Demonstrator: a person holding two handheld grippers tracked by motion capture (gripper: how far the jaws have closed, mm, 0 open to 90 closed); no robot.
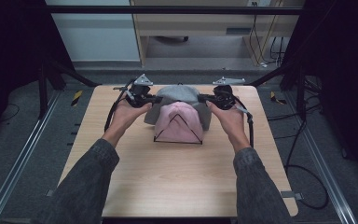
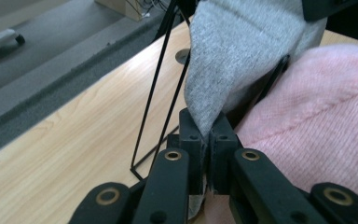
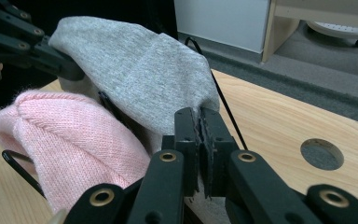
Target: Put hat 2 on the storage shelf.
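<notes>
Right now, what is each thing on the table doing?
Grey hat: pinched at both sides, stretched between the grippers, behind the pink hat.
Pink hat: sitting on the wire stand.
Wire stand: upright on the table.
Left gripper: jaws shut on the grey hat's edge.
Right gripper: jaws shut on its other edge.

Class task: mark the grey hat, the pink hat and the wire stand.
grey hat [image 3: 140, 70], right gripper view, its crown.
pink hat [image 1: 179, 123], high view, its front.
wire stand [image 2: 156, 88], left gripper view, a slanted rod.
</notes>
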